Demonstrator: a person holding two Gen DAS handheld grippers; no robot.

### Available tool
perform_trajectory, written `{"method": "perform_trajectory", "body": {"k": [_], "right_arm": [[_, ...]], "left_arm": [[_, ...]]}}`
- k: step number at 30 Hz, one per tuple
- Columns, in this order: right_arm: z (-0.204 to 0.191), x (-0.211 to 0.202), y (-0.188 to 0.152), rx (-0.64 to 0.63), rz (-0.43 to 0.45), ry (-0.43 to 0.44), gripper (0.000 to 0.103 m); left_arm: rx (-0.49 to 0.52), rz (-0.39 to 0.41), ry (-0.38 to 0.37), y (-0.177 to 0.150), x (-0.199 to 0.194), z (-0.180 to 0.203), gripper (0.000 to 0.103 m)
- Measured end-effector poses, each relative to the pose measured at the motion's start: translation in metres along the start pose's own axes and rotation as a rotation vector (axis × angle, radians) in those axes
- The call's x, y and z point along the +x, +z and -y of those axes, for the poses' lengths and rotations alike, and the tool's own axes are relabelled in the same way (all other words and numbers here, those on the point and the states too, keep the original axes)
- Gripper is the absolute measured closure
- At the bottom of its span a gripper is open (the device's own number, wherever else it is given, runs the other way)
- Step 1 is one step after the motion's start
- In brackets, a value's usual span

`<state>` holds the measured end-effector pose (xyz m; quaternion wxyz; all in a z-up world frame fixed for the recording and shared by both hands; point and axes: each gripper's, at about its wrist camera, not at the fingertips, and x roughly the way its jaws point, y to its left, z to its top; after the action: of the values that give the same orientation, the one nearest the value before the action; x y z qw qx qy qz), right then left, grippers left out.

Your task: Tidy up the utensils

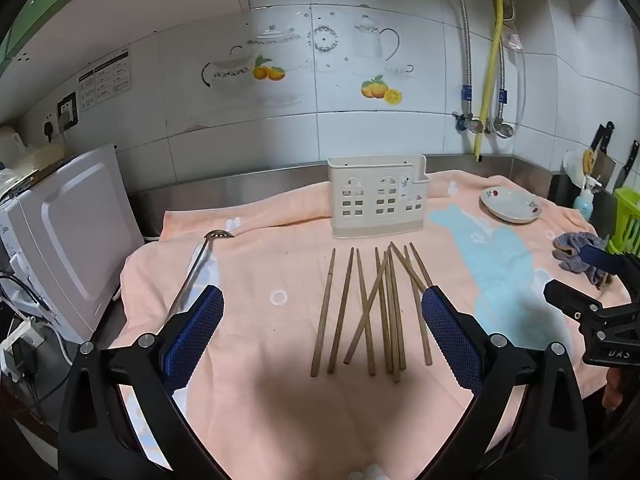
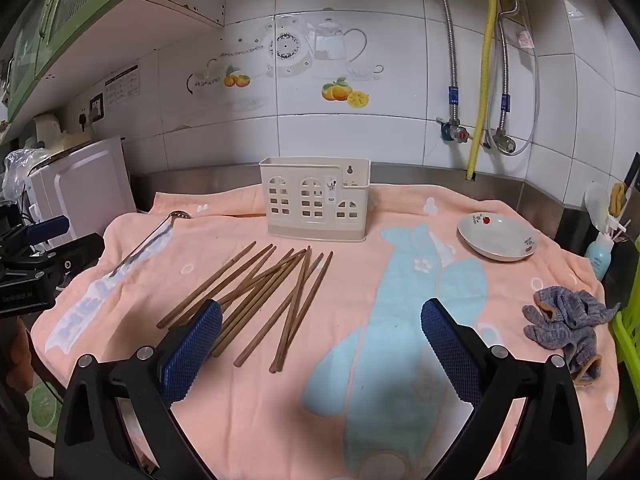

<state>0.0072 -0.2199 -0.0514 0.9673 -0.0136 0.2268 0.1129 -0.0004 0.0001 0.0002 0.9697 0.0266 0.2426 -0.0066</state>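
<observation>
Several brown wooden chopsticks lie loosely on the peach towel, some crossed; they also show in the right wrist view. A cream utensil holder stands upright behind them, also in the right wrist view. A metal slotted spoon lies to the left, also in the right wrist view. My left gripper is open and empty, above the near ends of the chopsticks. My right gripper is open and empty, just right of the chopsticks.
A white saucer sits at the back right. A grey-blue rag lies by the towel's right edge next to a green rack. A white appliance stands at the left. The tiled wall and pipes are behind.
</observation>
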Motion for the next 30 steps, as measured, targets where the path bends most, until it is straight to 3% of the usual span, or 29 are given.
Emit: {"method": "perform_trajectory", "body": {"k": [30], "right_arm": [[-0.003,0.002,0.0,-0.009,-0.01,-0.003,0.006]], "left_arm": [[-0.009,-0.009,-0.015,-0.004,0.001,0.0,0.005]]}}
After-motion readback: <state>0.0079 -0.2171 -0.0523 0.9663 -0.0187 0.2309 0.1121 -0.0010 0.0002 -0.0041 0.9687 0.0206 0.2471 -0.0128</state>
